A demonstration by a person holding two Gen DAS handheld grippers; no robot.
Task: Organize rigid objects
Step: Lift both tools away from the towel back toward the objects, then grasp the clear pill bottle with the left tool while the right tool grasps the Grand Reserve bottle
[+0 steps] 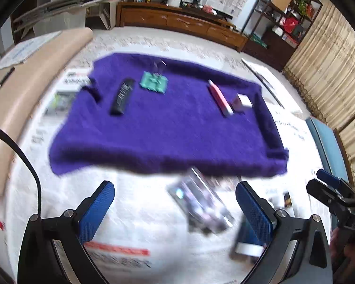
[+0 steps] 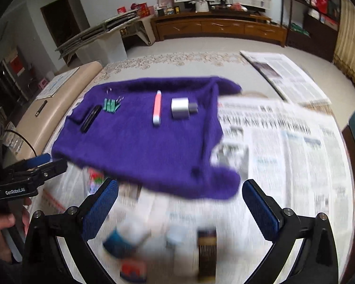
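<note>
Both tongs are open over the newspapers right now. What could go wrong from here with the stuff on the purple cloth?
1. The purple cloth lies loose and rumpled; dragging a tong across it may shift everything.
2. The pink tube lies near the white box; reaching for one might knock the other.
3. The green binder clips sit beside the black remote, leaving little room.

The left black two-finger gripper with blue textured pads is angled steeply downward, jaws spread wide, nothing between them. The right black gripper with blue pads is pitched alike, jaws equally wide and empty. Relative to the left gripper, the right one sits just beside it. A bare hand is seen gripping the left handle.
</note>
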